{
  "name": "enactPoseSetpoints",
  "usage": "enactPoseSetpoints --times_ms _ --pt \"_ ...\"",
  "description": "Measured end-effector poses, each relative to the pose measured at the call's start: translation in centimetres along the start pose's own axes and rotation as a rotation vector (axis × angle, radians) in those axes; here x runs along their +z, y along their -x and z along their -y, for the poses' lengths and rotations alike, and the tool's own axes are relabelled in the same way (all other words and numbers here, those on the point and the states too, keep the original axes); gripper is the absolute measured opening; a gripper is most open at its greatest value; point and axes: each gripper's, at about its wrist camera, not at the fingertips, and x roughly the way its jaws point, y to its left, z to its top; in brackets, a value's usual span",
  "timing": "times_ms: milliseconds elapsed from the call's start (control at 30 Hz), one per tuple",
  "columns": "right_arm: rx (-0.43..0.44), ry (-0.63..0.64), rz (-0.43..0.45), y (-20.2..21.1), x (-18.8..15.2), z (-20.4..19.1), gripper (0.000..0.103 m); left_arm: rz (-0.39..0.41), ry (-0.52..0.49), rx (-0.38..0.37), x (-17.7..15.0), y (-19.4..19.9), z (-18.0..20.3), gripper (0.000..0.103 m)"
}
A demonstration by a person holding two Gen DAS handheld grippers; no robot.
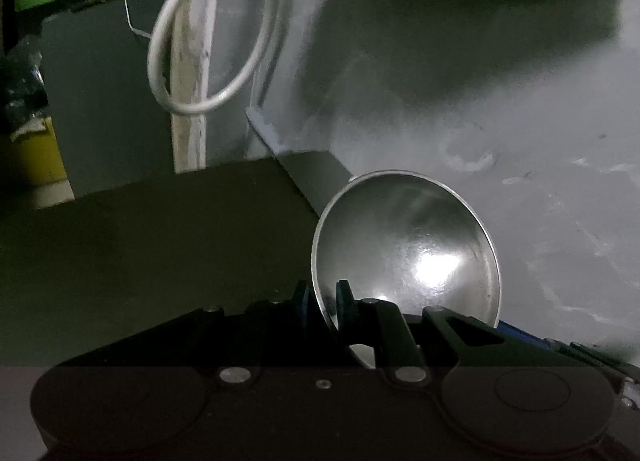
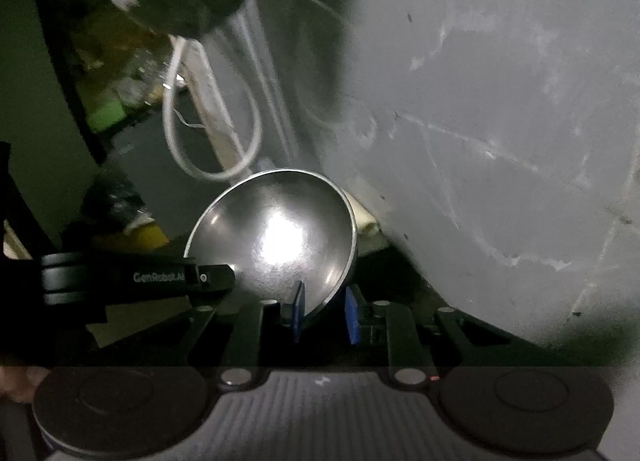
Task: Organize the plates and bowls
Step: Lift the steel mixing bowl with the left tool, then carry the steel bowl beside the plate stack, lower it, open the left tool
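A shiny steel bowl [image 1: 408, 245] is held tilted in the air, its hollow facing the cameras. My left gripper [image 1: 323, 303] is shut on its left rim, one blue pad on each side of the wall. In the right wrist view the same bowl [image 2: 276, 233] sits in front of my right gripper [image 2: 325, 313]. Its rim stands between the two blue pads, touching the left pad, with a gap to the right pad. The left gripper's black body [image 2: 132, 277] reaches in from the left to the bowl's rim.
A grey scuffed wall [image 2: 500, 121] fills the right side. A white looped cable [image 1: 192, 45] hangs on a pale post [image 1: 190, 93] behind. A dark counter surface [image 1: 160, 221] lies below. A yellow container [image 1: 32, 157] and clutter stand at far left.
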Motion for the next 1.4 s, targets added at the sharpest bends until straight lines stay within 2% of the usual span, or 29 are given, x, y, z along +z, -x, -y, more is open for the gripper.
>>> enactPoseSetpoints --times_ms 300,500,733,1033,1233,1400 --pt "0.177 0.106 0.107 7.7 -1.5 -0.4 0.024 0.115 0.025 0.003 -3.2 8.6 0.8 0.015" --pt "0.251 0.177 0.117 13.0 -2.9 -1.0 0.024 0.152 0.045 0.034 -6.4 13.4 1.8 0.016" --pt "0.330 0.222 0.095 17.6 -4.7 -0.7 0.024 0.150 0.082 0.052 -9.9 17.8 2.8 0.016" --pt "0.389 0.270 0.009 21.7 -8.5 1.4 0.025 0.059 0.153 0.034 -16.2 21.2 4.2 0.017" --pt "0.426 0.269 -0.098 23.4 -11.3 3.0 0.025 -0.046 0.134 0.030 -19.9 22.2 4.8 0.017" --pt "0.443 0.262 -0.195 23.9 -13.1 3.8 0.025 -0.156 0.167 0.019 -22.6 22.4 4.5 0.018"
